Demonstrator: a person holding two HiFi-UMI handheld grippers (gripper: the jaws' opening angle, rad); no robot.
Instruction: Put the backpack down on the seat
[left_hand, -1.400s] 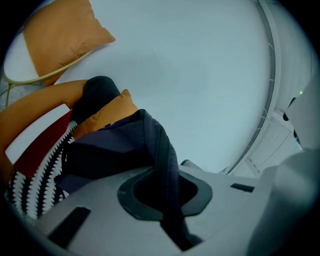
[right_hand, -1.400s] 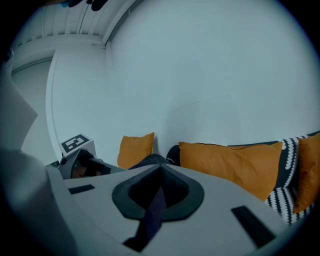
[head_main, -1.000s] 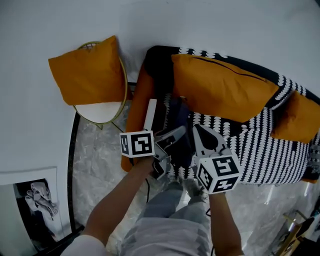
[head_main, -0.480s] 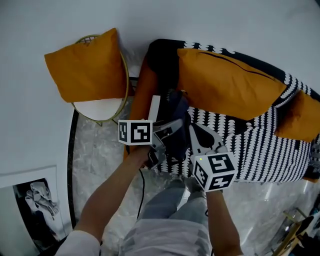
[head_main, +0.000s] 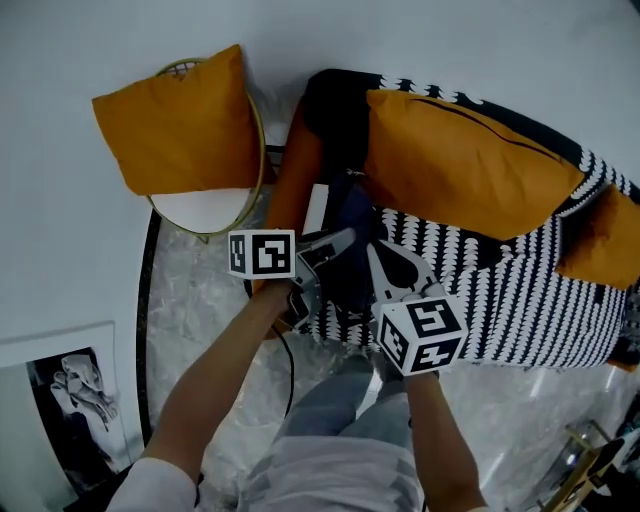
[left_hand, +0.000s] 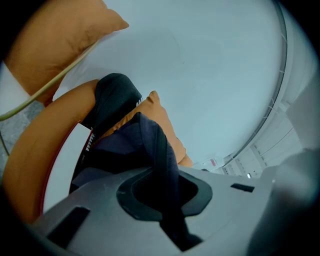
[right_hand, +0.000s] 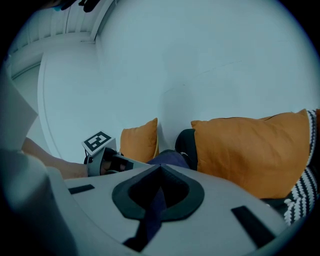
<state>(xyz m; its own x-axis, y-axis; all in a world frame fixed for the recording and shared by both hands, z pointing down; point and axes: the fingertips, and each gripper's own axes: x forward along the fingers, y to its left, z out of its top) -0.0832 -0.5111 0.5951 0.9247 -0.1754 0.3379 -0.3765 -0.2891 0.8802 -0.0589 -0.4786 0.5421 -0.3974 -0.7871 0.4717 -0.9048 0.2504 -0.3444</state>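
Note:
A dark navy backpack (head_main: 350, 250) hangs over the left end of the sofa's black-and-white patterned seat (head_main: 500, 290), next to the orange armrest (head_main: 300, 170). My left gripper (head_main: 338, 240) is shut on one of its dark straps, which runs up between the jaws in the left gripper view (left_hand: 165, 185) to the backpack (left_hand: 125, 145). My right gripper (head_main: 375, 262) is shut on another navy strap, seen between its jaws (right_hand: 157, 192) with the backpack (right_hand: 167, 159) just beyond. The backpack's underside is hidden, so I cannot tell whether it touches the seat.
A large orange back cushion (head_main: 460, 160) leans behind the seat and a smaller one (head_main: 600, 240) lies at the right. A round gold-rimmed side table (head_main: 200, 210) at the left carries an orange cushion (head_main: 175, 120). A framed picture (head_main: 75, 420) stands on the marble floor.
Both grippers have carried the backpack forward and a little lower, further over the seat's left end beside the armrest. Both grips are unchanged.

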